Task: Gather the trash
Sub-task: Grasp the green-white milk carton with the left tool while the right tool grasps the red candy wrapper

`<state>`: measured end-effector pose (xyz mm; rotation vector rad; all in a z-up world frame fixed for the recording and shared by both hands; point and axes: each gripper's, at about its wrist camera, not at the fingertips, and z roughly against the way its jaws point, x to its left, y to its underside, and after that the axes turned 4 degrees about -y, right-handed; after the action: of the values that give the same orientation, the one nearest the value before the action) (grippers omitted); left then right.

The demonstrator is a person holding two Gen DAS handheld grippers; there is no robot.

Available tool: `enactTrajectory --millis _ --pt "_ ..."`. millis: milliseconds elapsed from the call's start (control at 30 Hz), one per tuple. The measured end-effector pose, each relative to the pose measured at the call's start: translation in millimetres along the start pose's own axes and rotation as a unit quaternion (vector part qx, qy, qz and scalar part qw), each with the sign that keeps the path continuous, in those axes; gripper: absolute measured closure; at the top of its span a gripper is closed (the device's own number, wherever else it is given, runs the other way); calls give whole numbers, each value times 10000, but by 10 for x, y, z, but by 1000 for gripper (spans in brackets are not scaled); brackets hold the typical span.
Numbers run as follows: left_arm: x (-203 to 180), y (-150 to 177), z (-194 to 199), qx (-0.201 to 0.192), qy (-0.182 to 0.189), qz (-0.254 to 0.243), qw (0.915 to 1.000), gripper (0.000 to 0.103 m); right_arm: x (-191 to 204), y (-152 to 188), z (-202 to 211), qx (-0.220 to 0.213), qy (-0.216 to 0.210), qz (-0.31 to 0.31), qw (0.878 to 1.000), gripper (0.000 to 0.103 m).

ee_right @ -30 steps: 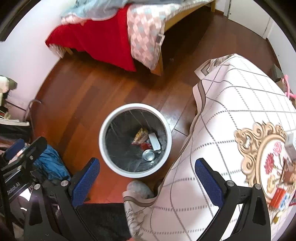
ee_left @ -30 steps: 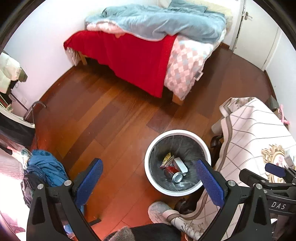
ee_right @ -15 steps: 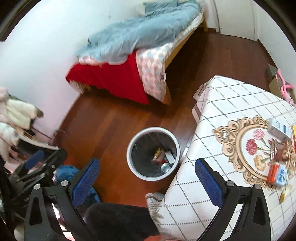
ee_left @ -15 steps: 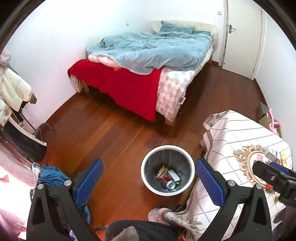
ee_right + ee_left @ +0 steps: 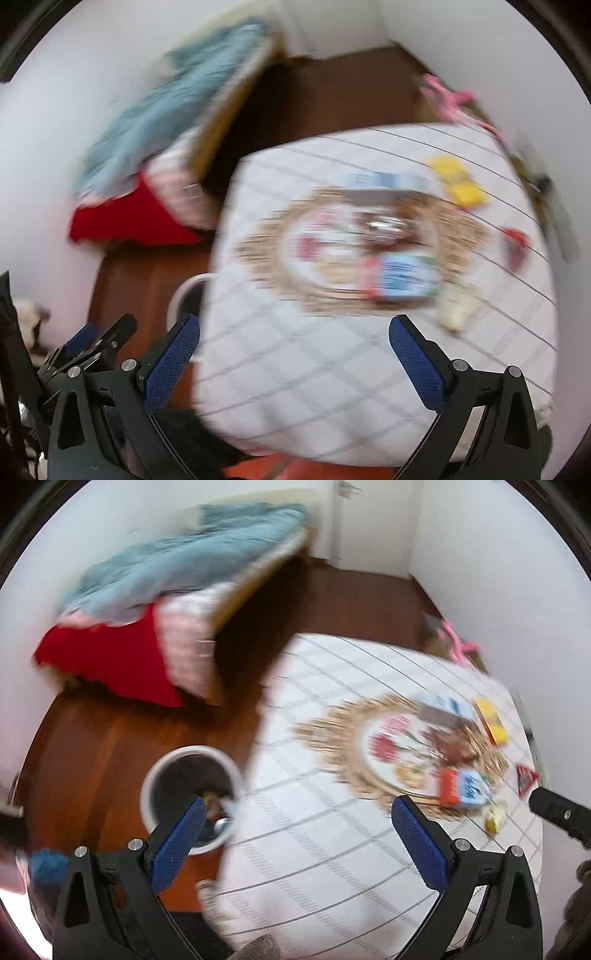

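**Both grippers empty above the table; litter not yet approached**

The left gripper has its blue-padded jaws spread wide with nothing between them. The right gripper is likewise spread and empty. Both views are blurred, so fine detail is unreliable.

The trash lies on the white grid-patterned tablecloth, clustered on and beside its gold-framed floral medallion: a red-and-blue crumpled packet, a yellow flat packet, a brown wrapper, a small red triangular wrapper and a pale scrap near the table's edge. The round white waste bin with a dark liner stands on the wooden floor just beside the table and already holds some items.

Judgement: the step in hand is the approach to the next piece. Recommended practice: settle the gripper before descending, take the red-and-blue crumpled packet first since it lies nearest the fingers, straddle it squarely, and close on its bulk rather than an edge. Avoid pinching the cloth beneath it.
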<state>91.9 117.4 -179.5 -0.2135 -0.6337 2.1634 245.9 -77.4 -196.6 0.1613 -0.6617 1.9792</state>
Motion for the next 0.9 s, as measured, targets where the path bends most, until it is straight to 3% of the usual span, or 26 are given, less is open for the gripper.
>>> enactTrajectory --millis 100,200,333,467,567,600,633,667,700,733,833,900 --pt "-615 -43 -216 31 223 -762 9968 0 -673 -115 -5 42 346 -492 9982 0" --pt "-1204 -95 -429 128 518 -1723 9836 0 -1308 -193 -36 136 597 -918 9939 0" --pt "-1850 -109 -730 452 1025 -2955 9488 1 -1822 -216 -134 301 781 -1202 9892 0" --pt "-2279 -16 -966 686 1217 -4036 9042 1 -2168 -259 -264 402 892 -1351 9860 0" --pt "-2463 40 -1087 876 1343 -4415 8828 1 -2318 -351 -389 362 848 -1479 9847 0" --pt "-2500 50 -1109 910 1363 -4467 8795 1 -2340 -380 -403 332 819 -1506 9846 1" --pt "-2528 53 -1130 917 1356 -4493 8782 1 -2378 -422 -440 290 777 -1542 9845 4" --pt "-2551 51 -1139 904 1369 -4480 8788 8 -2406 -465 -473 262 766 -1569 9843 7" --pt "-2565 46 -1142 922 1389 -4439 8804 27 -2437 -514 -509 213 744 -1581 9844 9" --pt "-2573 36 -1142 959 1429 -4355 8836 30 -2439 -551 -533 192 739 -1582 9845 11" --pt "-2542 -17 -1124 976 1412 -3999 9004 39 -2446 -664 -625 137 729 -1547 9852 14" --pt "-2423 -87 -1150 1115 1265 -3537 9200 41 -2437 -742 -686 111 716 -1478 9864 20"
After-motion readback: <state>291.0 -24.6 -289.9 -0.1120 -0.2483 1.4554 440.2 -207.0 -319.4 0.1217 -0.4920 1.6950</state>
